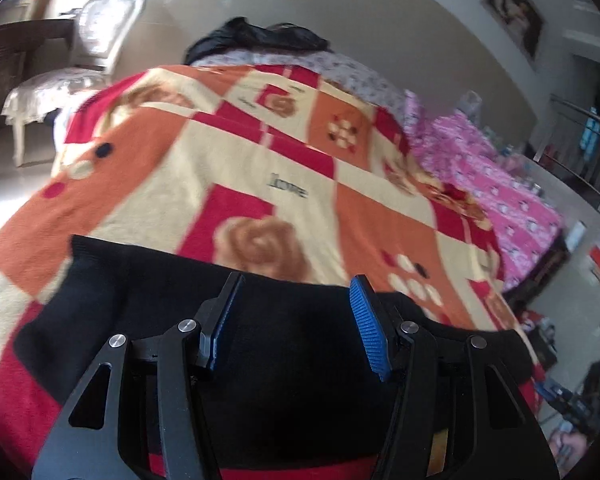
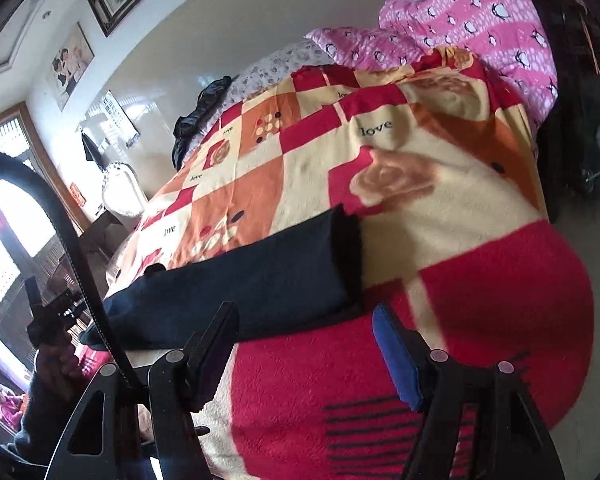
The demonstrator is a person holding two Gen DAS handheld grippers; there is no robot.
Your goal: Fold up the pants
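The black pants (image 1: 172, 300) lie flat on a red, orange and cream patterned blanket (image 1: 236, 168) that covers the bed. My left gripper (image 1: 296, 284) is open, its blue pads (image 1: 364, 320) hovering over the pants with nothing between them. In the right wrist view the pants (image 2: 260, 284) show as a long dark folded strip, its cuff end near the middle of the blanket (image 2: 420, 208). My right gripper (image 2: 304, 312) is open and empty, just in front of the near edge of the pants. The left gripper (image 2: 56, 312) shows there at far left.
A pink penguin-print quilt (image 1: 500, 184) is bunched at the head of the bed; it also shows in the right wrist view (image 2: 480, 28). A black garment (image 1: 260, 36) lies at the far edge. A white chair (image 1: 60, 88) stands beside the bed. A black cable (image 2: 72, 248) crosses the right wrist view.
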